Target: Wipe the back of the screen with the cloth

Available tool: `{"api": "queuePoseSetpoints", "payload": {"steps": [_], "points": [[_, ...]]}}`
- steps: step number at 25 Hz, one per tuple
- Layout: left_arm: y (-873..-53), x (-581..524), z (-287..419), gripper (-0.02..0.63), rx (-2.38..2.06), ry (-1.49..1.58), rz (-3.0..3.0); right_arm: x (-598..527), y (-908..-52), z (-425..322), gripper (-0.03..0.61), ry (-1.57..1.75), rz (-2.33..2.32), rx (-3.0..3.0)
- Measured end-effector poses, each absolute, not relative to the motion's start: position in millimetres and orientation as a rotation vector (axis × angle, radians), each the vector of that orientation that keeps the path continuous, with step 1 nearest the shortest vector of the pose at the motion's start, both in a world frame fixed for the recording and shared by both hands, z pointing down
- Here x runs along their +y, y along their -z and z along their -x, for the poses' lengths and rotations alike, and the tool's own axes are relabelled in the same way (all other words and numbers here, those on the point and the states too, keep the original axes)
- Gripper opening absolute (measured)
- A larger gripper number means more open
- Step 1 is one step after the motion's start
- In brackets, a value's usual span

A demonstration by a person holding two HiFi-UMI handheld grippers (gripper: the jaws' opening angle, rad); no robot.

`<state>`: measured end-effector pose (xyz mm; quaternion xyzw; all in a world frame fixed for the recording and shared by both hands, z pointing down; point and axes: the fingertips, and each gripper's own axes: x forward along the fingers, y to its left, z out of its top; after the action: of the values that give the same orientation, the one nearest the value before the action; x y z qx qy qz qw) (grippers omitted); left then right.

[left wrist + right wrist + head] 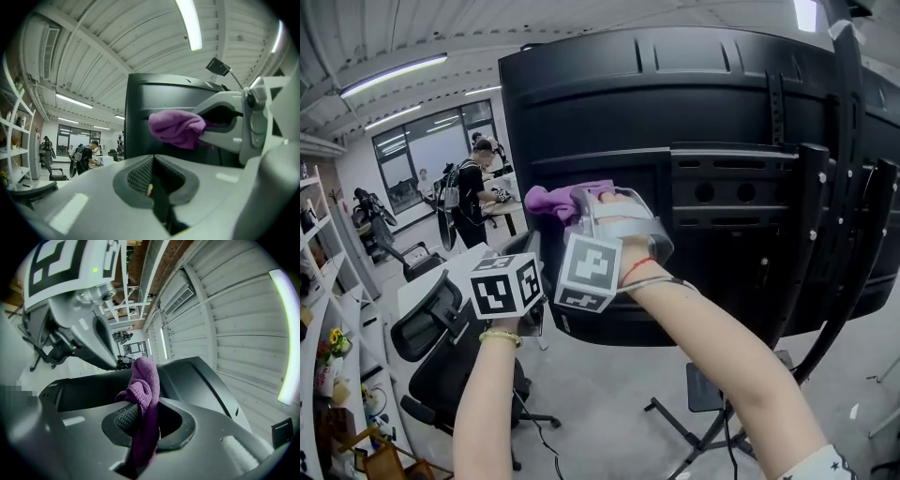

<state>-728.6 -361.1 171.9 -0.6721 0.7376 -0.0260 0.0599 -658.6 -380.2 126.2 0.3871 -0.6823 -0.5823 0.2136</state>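
One purple microfibre cloth (pixel 555 200), bunched and pinched between the clamped jaws of the right gripper (pixel 140 425). Its loose end sits against or just off the curved black plastic back of the screen (pixel 609 103), near the left edge; contact unclear. The panel's long axis runs left-right, mostly rightward of the cloth. Left gripper (pixel 151 185) lower left, jaws together, empty, farther off.

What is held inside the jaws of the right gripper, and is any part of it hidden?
A purple cloth is pinched in the right gripper; its bunched end sticks out toward the black back of the screen. The part deep between the jaws is covered.
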Motion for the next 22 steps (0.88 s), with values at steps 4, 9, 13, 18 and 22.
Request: {"api": "queuePoseSetpoints", "payload": {"steps": [4,9,13,18,22], "points": [[-226,-354,718,0.006,2.227,0.053,2.07,-371,-217,655,0.058,1.592,-0.972,-1.886],[-306,-340,698,0.008,2.209,0.101,2.107,-366,-325,635,0.058,1.394,-0.871,-1.995],[-363,-333,683,0.008,2.218,0.129,2.175,-360,-389,629,0.058,1.293,-0.799,-2.014],[-398,-327,682,0.008,2.242,0.136,2.226,-355,-422,634,0.058,1.265,-0.78,-2.0],[-400,-318,676,0.008,2.22,0.198,2.195,-351,-401,629,0.06,1.214,-0.913,-2.208]]}}
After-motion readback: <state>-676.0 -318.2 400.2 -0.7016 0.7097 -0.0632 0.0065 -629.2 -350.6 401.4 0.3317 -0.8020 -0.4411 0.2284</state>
